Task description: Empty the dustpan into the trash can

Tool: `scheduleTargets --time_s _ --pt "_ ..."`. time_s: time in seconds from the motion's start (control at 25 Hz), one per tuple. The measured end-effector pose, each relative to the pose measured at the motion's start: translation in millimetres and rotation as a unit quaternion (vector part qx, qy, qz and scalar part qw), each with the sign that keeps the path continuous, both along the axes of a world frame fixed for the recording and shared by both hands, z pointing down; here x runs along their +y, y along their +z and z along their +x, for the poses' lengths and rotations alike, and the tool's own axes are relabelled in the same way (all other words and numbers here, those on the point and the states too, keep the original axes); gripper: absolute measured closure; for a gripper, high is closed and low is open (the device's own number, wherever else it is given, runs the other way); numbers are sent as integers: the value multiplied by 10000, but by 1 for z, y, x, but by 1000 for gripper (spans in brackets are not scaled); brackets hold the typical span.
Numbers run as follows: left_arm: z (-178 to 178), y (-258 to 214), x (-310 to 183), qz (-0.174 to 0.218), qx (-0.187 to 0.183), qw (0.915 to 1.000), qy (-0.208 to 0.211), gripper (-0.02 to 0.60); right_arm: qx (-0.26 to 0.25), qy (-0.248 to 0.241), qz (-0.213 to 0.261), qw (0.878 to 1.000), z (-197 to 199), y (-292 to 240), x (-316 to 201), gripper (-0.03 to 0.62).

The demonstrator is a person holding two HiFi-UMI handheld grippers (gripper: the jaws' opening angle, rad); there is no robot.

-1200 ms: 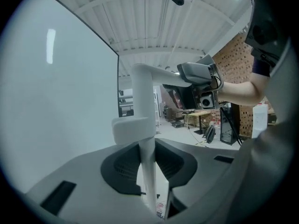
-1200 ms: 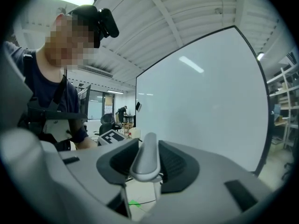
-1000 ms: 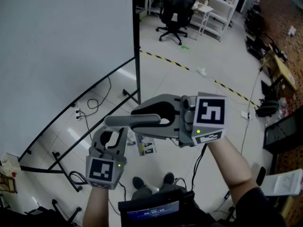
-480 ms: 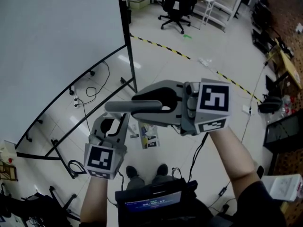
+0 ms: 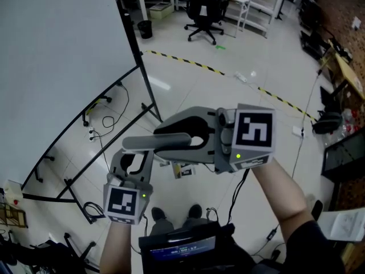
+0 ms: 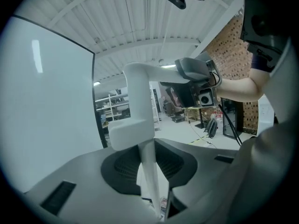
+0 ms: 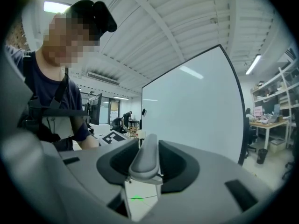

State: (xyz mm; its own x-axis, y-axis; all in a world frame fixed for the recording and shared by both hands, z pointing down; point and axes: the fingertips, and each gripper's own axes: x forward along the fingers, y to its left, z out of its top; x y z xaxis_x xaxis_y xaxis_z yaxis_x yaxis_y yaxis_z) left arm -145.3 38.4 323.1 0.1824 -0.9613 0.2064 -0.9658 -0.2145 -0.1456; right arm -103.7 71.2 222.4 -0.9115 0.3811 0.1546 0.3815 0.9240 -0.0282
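- Grey handle (image 5: 145,143) tops the dustpan (image 6: 140,101) and lies level in front of the person. The right gripper (image 5: 171,142) has its jaws closed on it from the side, so this hand likely carries the weight.
- White pole (image 6: 148,171) drops from that handle through the left gripper (image 5: 132,161), whose jaws pinch it lower down. This second hold probably keeps the pan from swinging or tipping early.
- Printed litter (image 5: 182,170) shows straight below the hands and likely lies in the pan. The pan itself is hidden behind the grippers.
- A dark bin (image 5: 145,28) far off may be the trash can, though I cannot be sure. It stands well apart from the dustpan, so the emptying looks not yet begun.
- Count: two grippers, both gripping; one dustpan; one bin; one whiteboard (image 5: 57,56) at the left.
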Motion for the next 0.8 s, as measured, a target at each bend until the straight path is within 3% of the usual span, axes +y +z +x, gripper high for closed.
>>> scheduleTargets --time_s 0.16,0.44,0.6,0.8 --pt "50 -17 -13 9 -177 9998 -26 503 -120 -29 33 9999 52 -16 -11 437" --pt "71 -26 -29 50 -290 9996 16 503 -202 -28 54 9998 75 -23 -27 439" --pt "56 -31 -50 93 -233 9997 8 503 -217 43 35 9997 58 -30 -49 437" --pt "66 -15 -52 90 -201 9997 140 502 -3 8 3 10000 66 -15 -51 439"
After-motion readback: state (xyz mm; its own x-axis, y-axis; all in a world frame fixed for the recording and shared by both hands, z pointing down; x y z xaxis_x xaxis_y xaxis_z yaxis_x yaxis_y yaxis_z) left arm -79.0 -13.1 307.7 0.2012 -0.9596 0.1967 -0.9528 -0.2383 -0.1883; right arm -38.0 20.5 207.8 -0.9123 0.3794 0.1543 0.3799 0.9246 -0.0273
